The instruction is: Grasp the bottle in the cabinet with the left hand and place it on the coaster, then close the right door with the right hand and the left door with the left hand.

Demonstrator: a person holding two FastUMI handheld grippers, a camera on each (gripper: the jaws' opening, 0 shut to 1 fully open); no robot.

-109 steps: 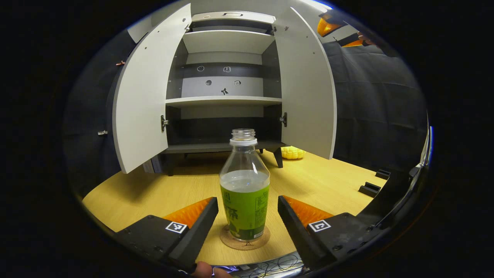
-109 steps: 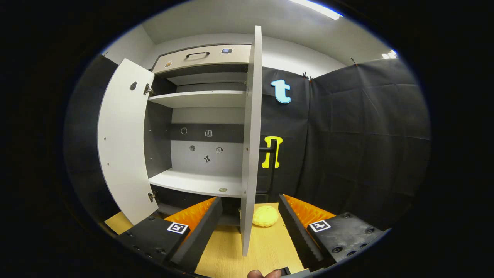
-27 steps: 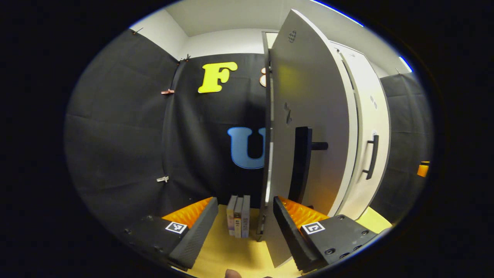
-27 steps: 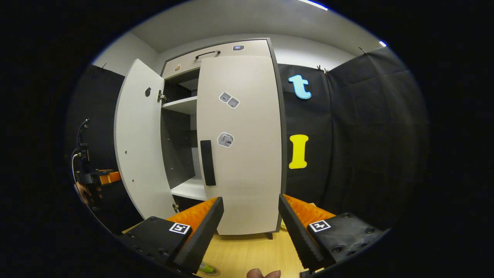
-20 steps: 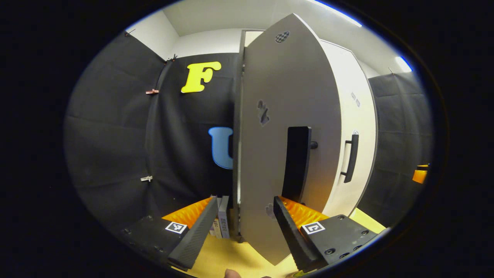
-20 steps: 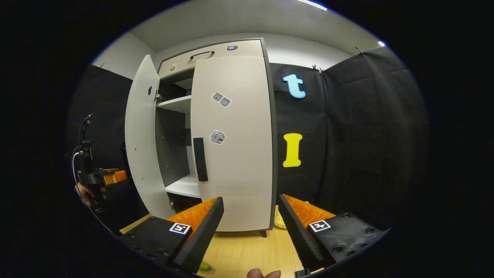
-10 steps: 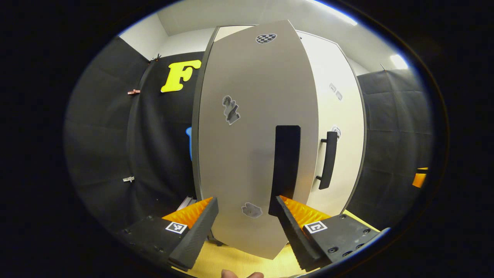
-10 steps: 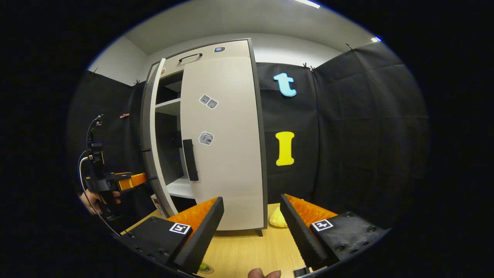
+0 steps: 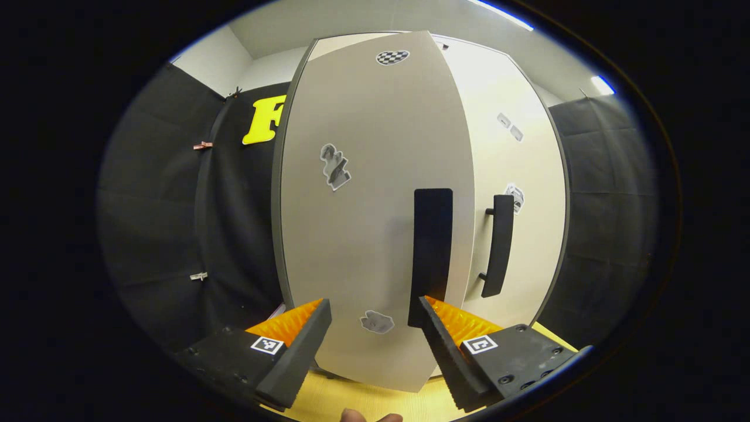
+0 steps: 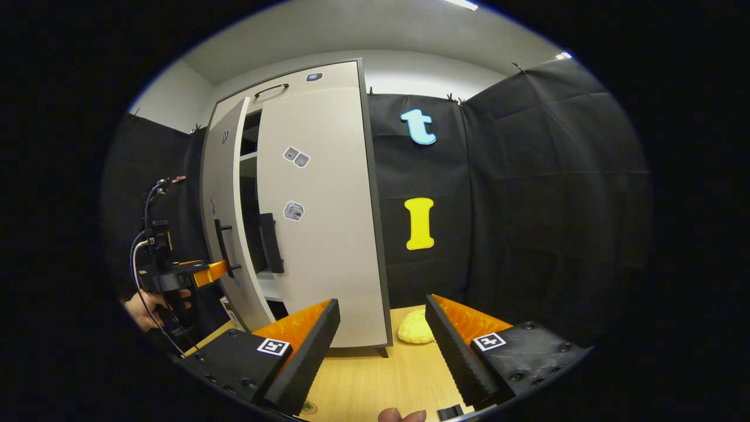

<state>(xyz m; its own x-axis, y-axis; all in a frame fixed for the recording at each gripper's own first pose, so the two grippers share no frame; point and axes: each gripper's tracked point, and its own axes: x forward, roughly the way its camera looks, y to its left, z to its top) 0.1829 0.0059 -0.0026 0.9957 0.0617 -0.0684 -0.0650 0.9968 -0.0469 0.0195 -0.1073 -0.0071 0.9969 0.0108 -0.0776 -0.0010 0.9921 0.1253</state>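
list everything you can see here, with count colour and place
cabinet: 1, pale grey with dark frame, on the table
left door: 1, grey, ajar
right door: 1, pale grey, shut
door handles: 2, black, one per door
drawer handle: 1, black, cabinet top
stickers: several, grey, on both doors
table: 1, light wood
yellow object: 1, right of cabinet base
left gripper: 1, open, before the left door
right gripper: 1, open, over the table
hand: 1, holding the left gripper
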